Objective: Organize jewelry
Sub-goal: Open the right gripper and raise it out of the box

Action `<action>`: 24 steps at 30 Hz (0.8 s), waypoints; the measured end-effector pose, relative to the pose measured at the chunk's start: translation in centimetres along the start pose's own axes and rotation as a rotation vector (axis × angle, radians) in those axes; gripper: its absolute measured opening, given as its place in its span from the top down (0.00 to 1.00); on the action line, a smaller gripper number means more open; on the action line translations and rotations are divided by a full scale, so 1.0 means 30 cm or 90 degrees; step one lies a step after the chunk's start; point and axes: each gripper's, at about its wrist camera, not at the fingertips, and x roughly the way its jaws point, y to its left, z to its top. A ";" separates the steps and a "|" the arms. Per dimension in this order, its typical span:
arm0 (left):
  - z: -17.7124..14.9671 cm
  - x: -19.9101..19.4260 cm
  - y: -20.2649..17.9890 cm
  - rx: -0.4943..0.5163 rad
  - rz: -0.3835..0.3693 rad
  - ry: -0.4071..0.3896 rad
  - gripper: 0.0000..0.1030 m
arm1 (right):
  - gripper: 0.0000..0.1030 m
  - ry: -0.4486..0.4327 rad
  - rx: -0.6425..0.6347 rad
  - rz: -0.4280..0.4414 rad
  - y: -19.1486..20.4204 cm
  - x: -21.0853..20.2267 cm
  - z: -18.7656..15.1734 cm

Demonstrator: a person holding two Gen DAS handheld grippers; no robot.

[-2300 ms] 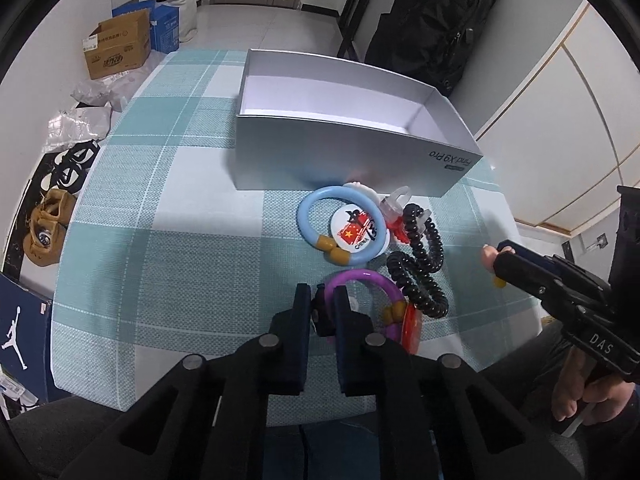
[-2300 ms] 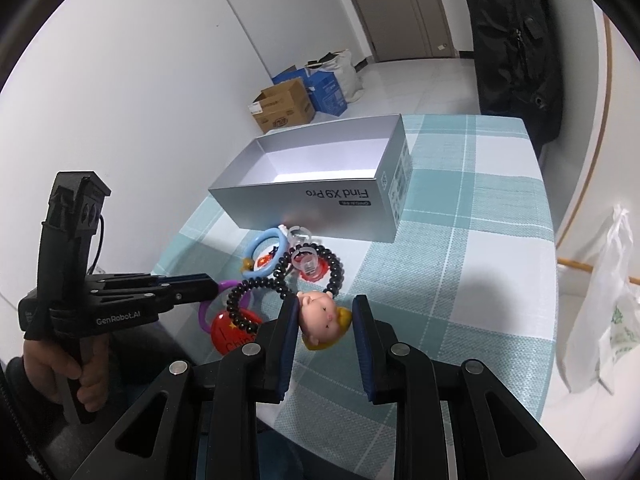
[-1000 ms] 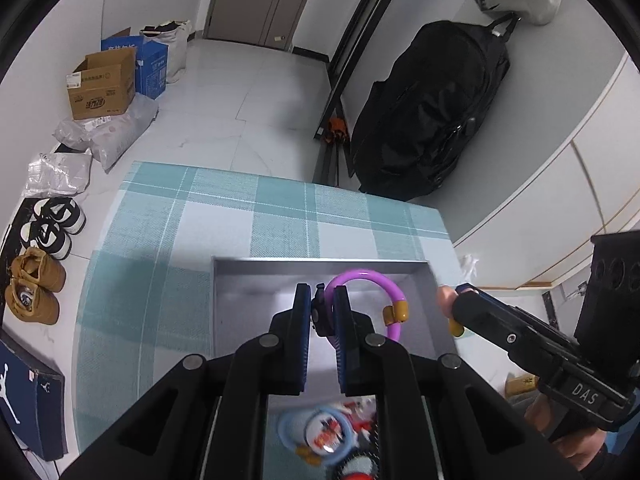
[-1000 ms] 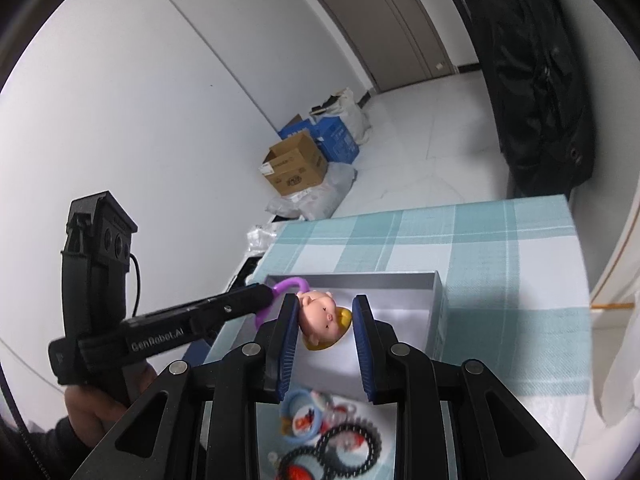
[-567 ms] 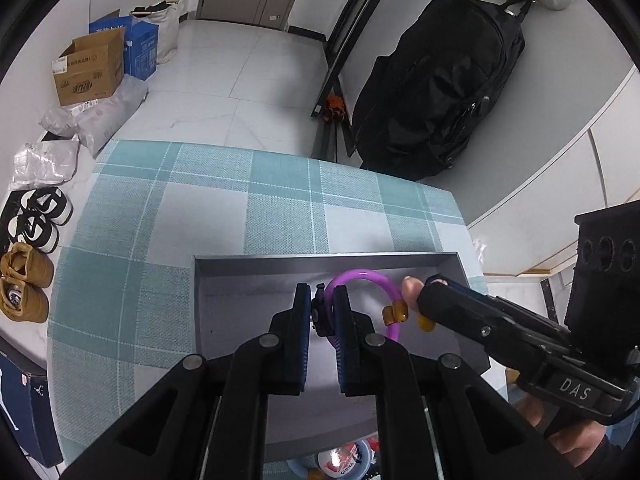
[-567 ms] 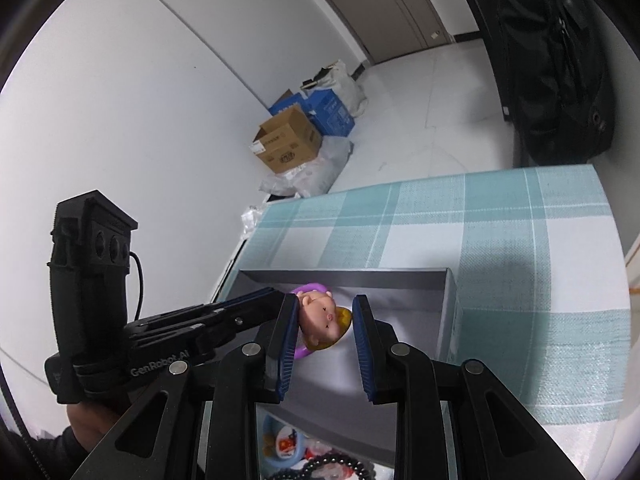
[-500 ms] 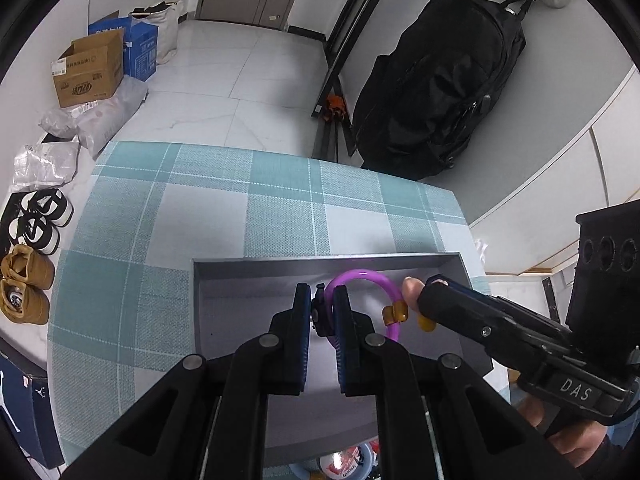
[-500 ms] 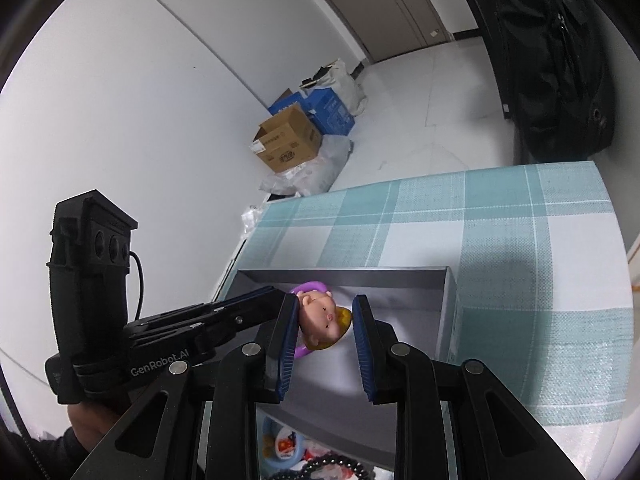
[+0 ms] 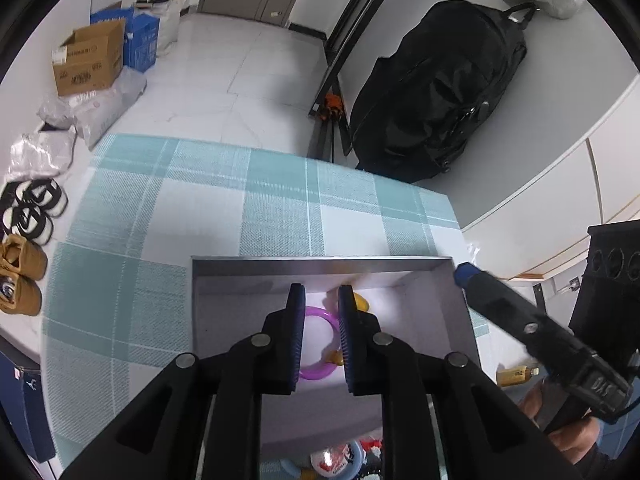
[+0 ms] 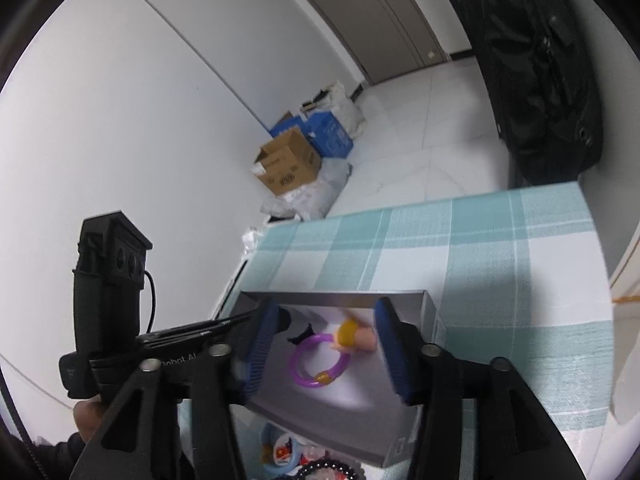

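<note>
Both claws, left gripper (image 9: 319, 332) and right gripper (image 10: 326, 350), have just opened empty above the purple plastic ring (image 10: 318, 362) and pink doll-head charm (image 10: 357, 335) in the grey cardboard box (image 10: 344, 420), so lowering either could snag them.

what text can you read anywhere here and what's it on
"DAS", upside down: side label of the right tool.
"obot AI", start hidden: side label of the left tool.
Print on the cardboard box: too blurred to read.
Print on the blue box and the end sticker on the grey box: too small to read.
</note>
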 end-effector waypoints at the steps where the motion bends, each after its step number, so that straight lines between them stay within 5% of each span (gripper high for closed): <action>1: -0.004 -0.011 -0.007 0.008 0.009 -0.007 0.88 | 0.35 -0.011 0.001 0.000 0.003 -0.016 -0.001; 3: -0.017 -0.040 -0.018 0.021 0.027 -0.026 0.83 | 0.33 -0.024 0.001 0.000 0.003 -0.041 -0.004; 7: -0.049 -0.088 -0.021 0.018 0.057 -0.061 0.51 | 0.20 -0.038 -0.008 -0.004 0.025 -0.088 -0.021; 24: -0.206 -0.219 -0.069 0.054 0.121 -0.123 0.36 | 0.00 -0.055 -0.066 -0.052 0.127 -0.249 -0.151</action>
